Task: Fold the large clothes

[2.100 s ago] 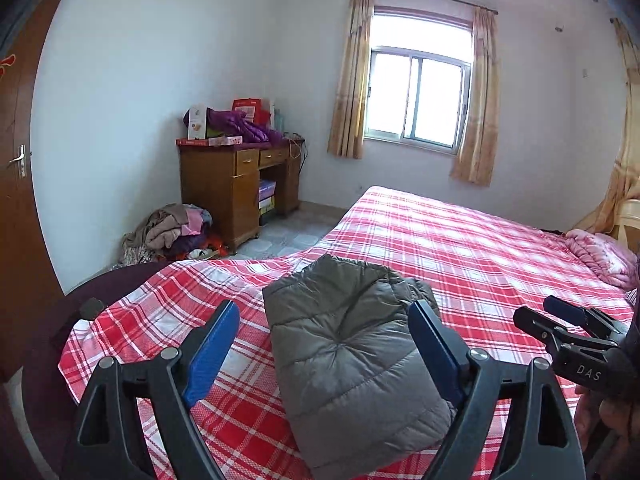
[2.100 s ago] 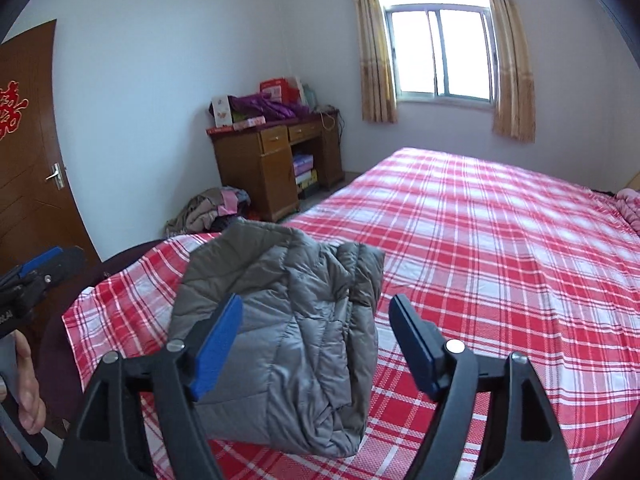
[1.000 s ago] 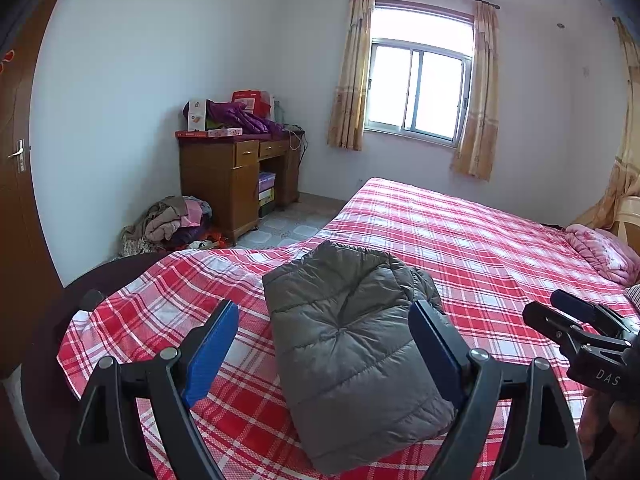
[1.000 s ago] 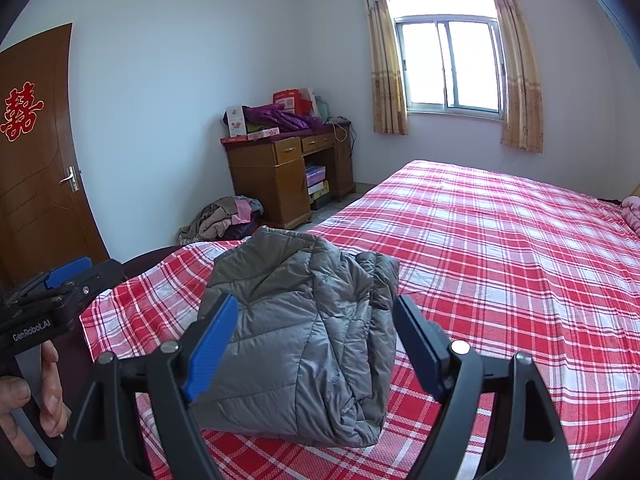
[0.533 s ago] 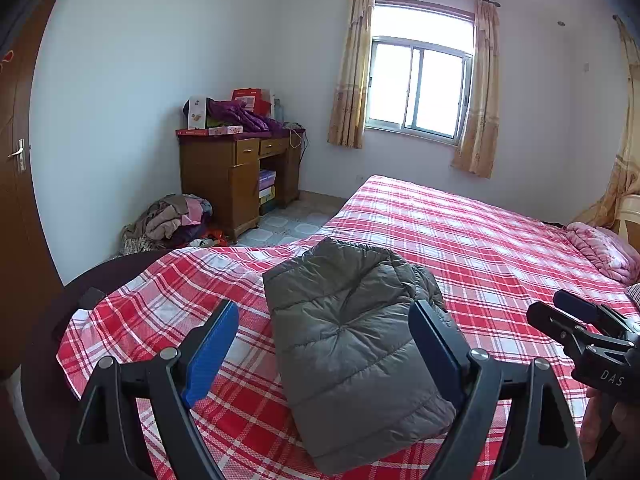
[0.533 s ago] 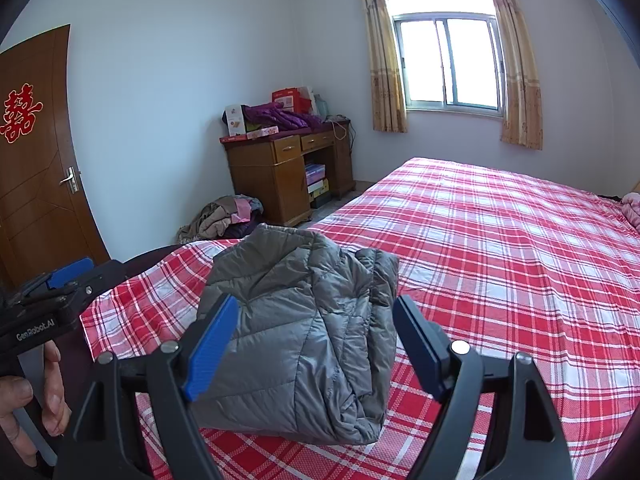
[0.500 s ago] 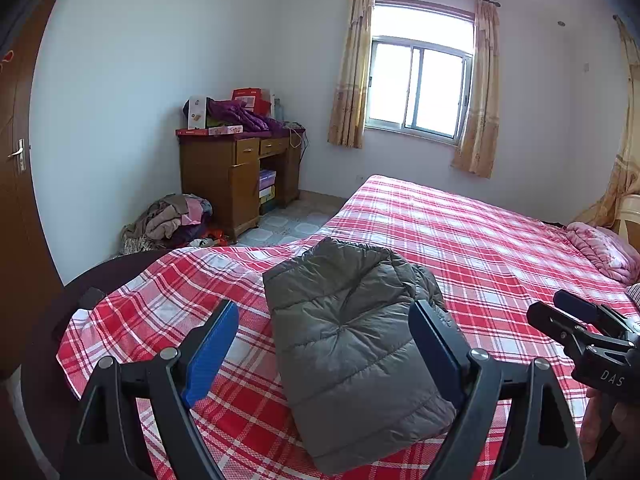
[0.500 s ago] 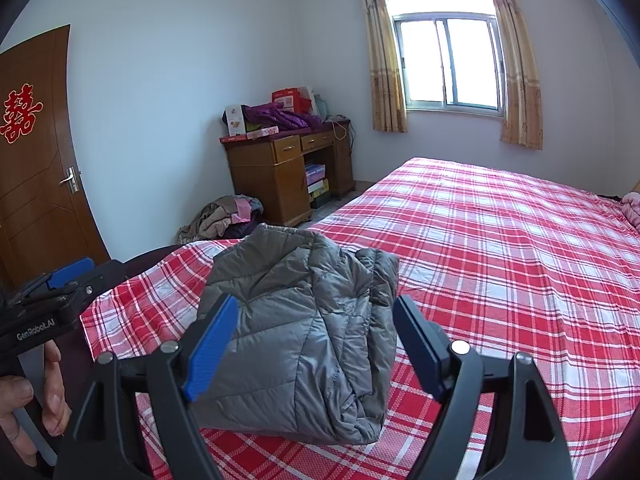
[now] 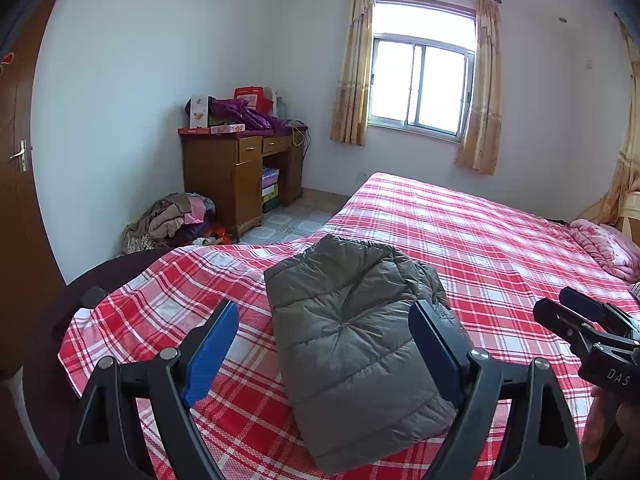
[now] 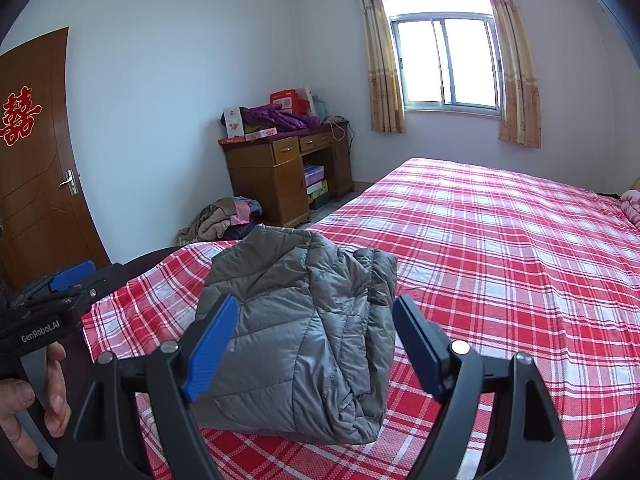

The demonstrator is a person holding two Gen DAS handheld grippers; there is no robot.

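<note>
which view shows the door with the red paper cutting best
The right wrist view: the brown door shows most of its face, with its handle and the red cutting. The left wrist view catches only a dark strip of that door at the frame's edge.

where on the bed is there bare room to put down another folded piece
Widest free patch: the plaid bedspread right of the folded grey jacket, up to the pink quilt. A narrower strip lies left of the jacket, toward the bed's edge. The desk top and floor clothes pile are crowded.
</note>
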